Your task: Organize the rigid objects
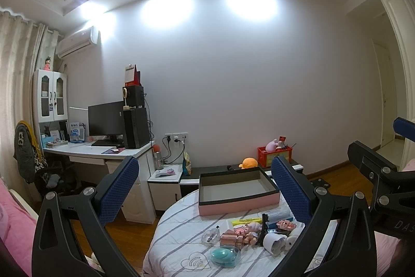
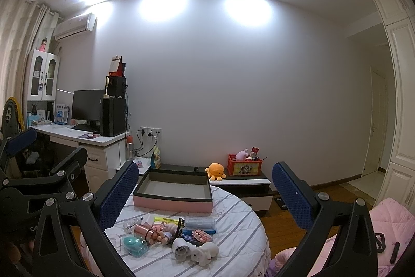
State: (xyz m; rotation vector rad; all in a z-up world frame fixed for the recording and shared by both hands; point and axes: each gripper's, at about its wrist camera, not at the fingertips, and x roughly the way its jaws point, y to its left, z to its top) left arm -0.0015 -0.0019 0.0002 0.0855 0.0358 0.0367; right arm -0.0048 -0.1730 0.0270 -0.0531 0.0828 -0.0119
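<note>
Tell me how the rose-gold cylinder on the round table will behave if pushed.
The rose-gold cylinder lies on its side, so it will probably roll. Its shiny, metallic-looking surface may slip between gripper pads. The striped cloth under it might slow the rolling.

A round table in a striped cloth (image 2: 233, 220) carries a pink box (image 2: 172, 203) — near it, a toy pile (image 2: 171, 235).
</note>
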